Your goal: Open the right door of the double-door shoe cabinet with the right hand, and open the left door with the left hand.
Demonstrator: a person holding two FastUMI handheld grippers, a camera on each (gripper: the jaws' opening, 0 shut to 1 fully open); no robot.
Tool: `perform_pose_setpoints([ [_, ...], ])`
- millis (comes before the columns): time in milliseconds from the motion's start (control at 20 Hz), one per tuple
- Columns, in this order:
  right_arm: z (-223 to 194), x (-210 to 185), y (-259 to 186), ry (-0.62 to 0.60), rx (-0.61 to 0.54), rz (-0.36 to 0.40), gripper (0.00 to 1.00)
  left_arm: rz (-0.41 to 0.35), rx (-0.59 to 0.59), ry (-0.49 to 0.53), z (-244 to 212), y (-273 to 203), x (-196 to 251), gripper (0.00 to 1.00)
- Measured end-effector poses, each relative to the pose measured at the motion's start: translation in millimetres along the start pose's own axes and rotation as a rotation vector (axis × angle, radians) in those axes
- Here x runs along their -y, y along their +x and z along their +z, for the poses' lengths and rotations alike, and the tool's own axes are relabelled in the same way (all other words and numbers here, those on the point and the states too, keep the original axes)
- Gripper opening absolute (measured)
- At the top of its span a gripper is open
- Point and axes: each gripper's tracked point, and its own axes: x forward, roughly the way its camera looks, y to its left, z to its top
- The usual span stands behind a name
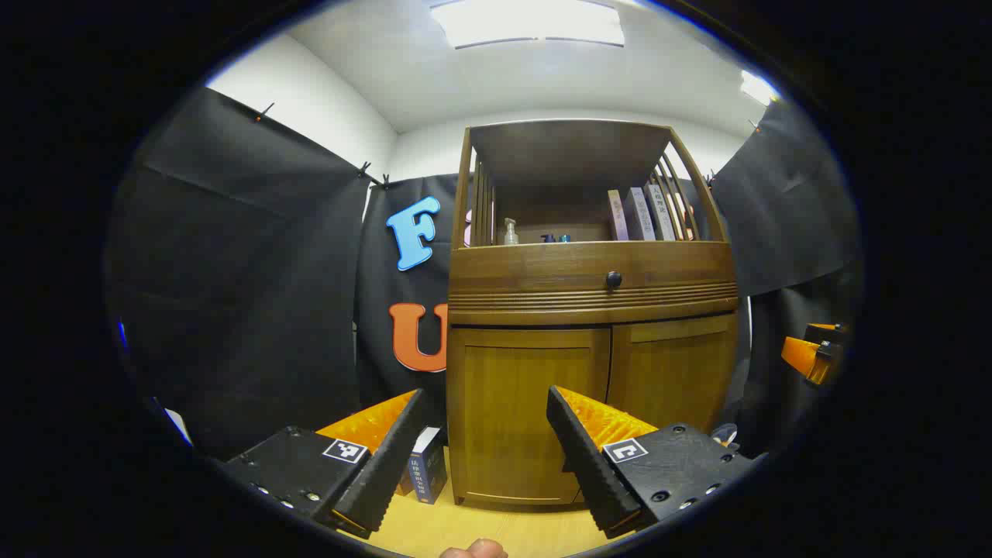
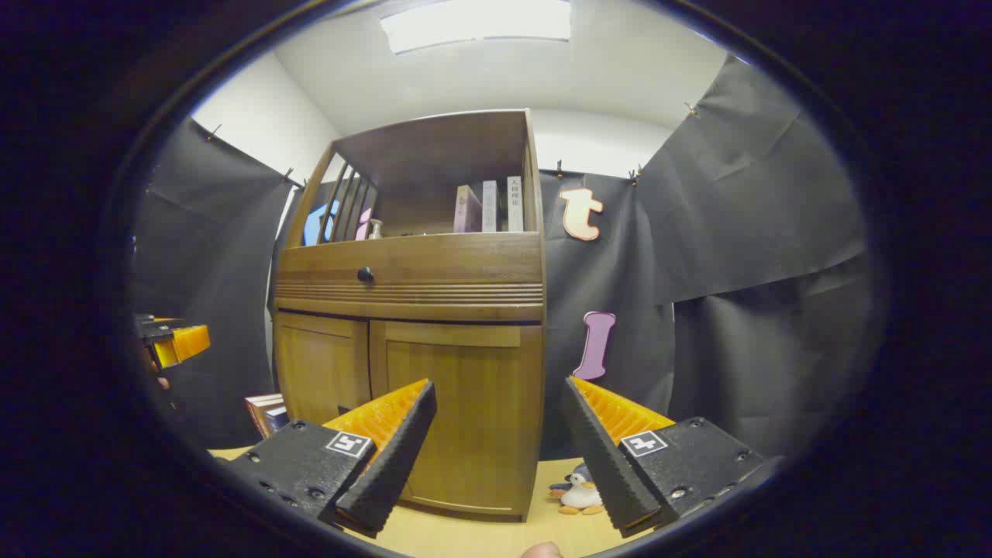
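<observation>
Both grippers, left gripper [image 1: 484, 442] and right gripper [image 2: 496, 438], spread wide, empty, short of shoe cabinet [image 1: 589, 325]; left door [image 1: 527, 411] and right door [image 2: 457, 418] shut; no door handles discernible, so risk: fingers skid off flat panels; toy penguin [image 2: 577, 492] near base could be knocked.

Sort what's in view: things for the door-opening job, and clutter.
Job: left door, right door, left gripper, right gripper, both open.
Clutter: shelf books, pump bottle, drawer knob, floor books, penguin toy.
</observation>
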Motion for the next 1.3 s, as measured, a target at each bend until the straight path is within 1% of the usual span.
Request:
perform_pose_setpoints([
  [150, 2.8, -14.0, 5.5, 0.001, 0.008, -0.03, 1.0, -0.044, 0.004, 0.003, 2.6, 12.2, -5.8, 0.95],
  [400, 7.6, -39.1, 12.4, -0.022, 0.009, -0.032, 1.0, -0.09, -0.002, -0.008, -2.5, 26.0, -9.0, 0.95],
  [550, 6.0, -51.2, 13.4, -0.024, 0.005, -0.02, 1.0, -0.107, -0.01, -0.019, -5.5, 27.3, -10.0, 0.95],
  [800, -5.4, -62.2, 18.3, -0.031, -0.02, -0.011, 1.0, -0.107, -0.034, -0.023, -12.3, 27.1, -15.4, 0.95],
  [1050, -31.3, -85.0, 30.4, -0.017, -0.077, 0.03, 1.0, -0.085, -0.052, 0.001, -20.3, 22.8, -26.5, 0.95],
  [1300, -56.9, -119.4, 55.1, -0.014, -0.123, 0.081, 1.0, -0.027, -0.061, 0.011, -24.0, 19.2, -45.2, 0.95],
])
